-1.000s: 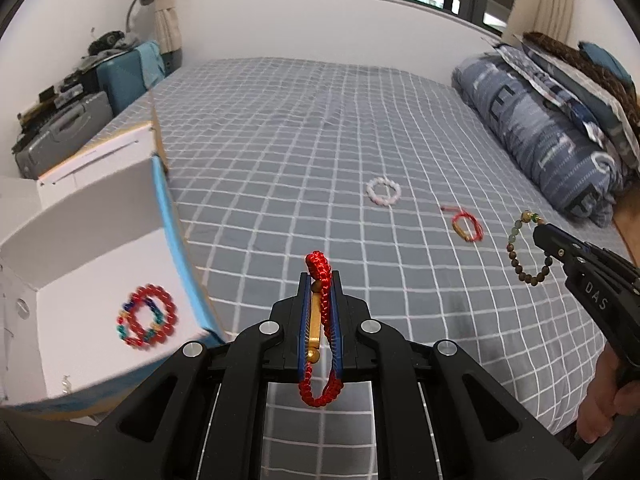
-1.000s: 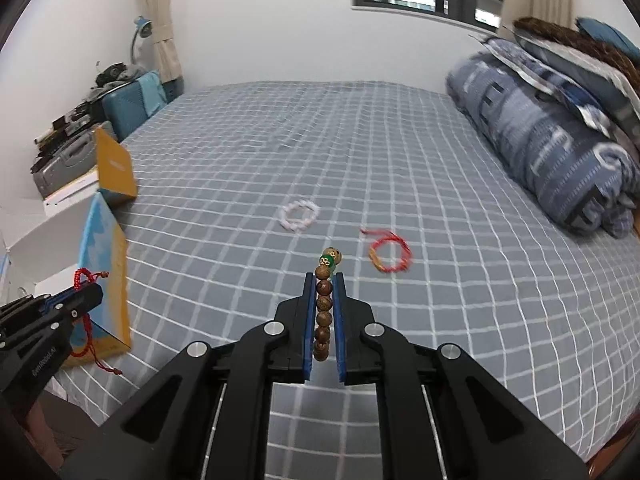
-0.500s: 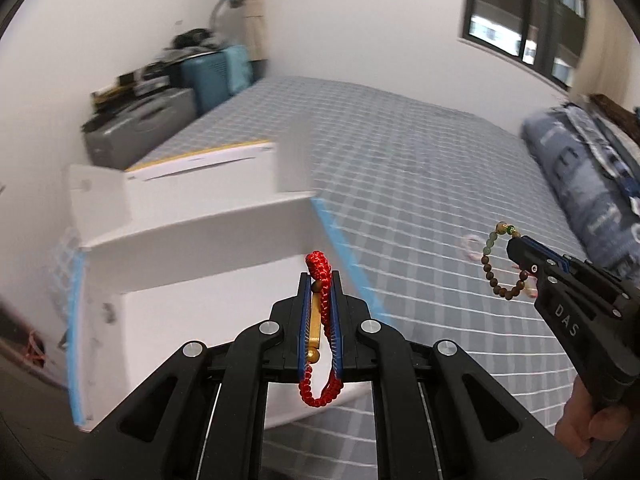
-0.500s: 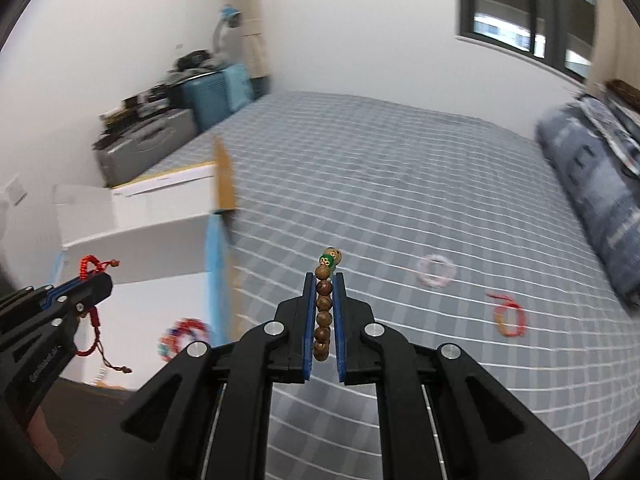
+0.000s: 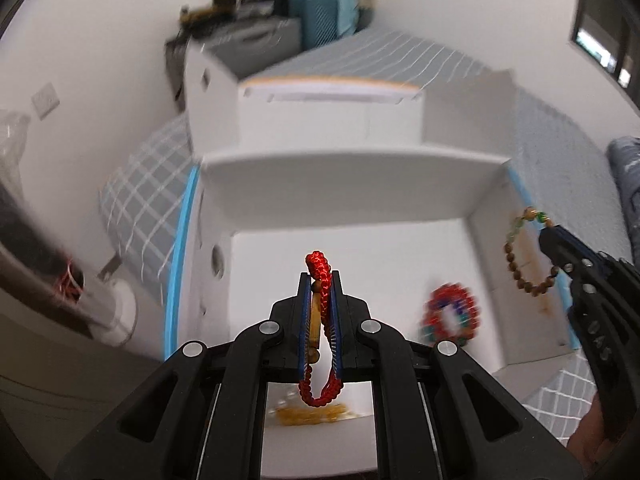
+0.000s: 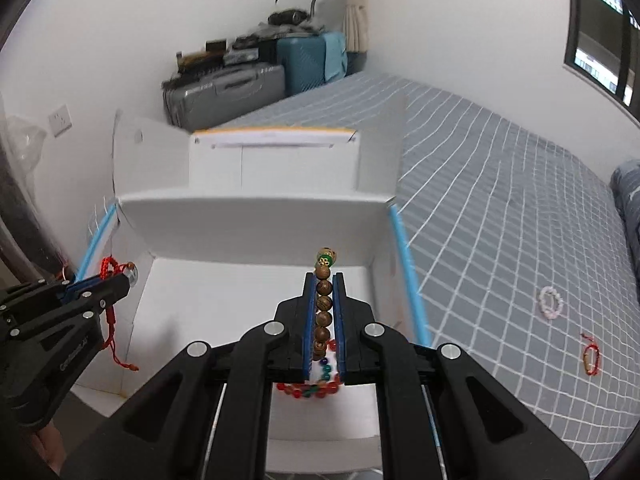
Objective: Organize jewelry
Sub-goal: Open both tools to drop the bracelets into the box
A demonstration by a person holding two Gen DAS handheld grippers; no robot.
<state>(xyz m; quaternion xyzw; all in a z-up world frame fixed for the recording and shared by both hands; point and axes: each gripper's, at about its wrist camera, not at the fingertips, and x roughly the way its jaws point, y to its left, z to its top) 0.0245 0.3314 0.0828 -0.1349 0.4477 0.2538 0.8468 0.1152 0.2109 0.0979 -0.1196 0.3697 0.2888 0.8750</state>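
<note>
Left wrist view looks down into an open white box (image 5: pixel 352 200) edged in blue, standing on a grey checked bedspread (image 6: pixel 500 184). On the box floor, right of centre, lies a blurred coil of red and coloured beads (image 5: pixel 450 316); near the lower edge, mostly behind the gripper, a yellowish piece (image 5: pixel 308 414) is too smeared to identify. The left gripper (image 5: pixel 320 280) has its jaws pressed together on a red braided bracelet (image 5: pixel 320 268), whose loop hangs below the fingers over the box floor. At the right, the right gripper (image 5: pixel 546 236) is clamped on a brown bead bracelet (image 5: pixel 528 264), which dangles by the box's right wall.

In the right wrist view the same brown beads run in a line between the closed jaws, with a green bead on top, and the coloured bead coil is half hidden under the fingers. On the bedspread outside the box, far to the right, lie a white bead bracelet (image 6: pixel 551 302) and a red cord bracelet (image 6: pixel 591 356). Suitcases (image 6: pixel 256 76) stand against the far wall. A hand is cut off at the frame's lower left.
</note>
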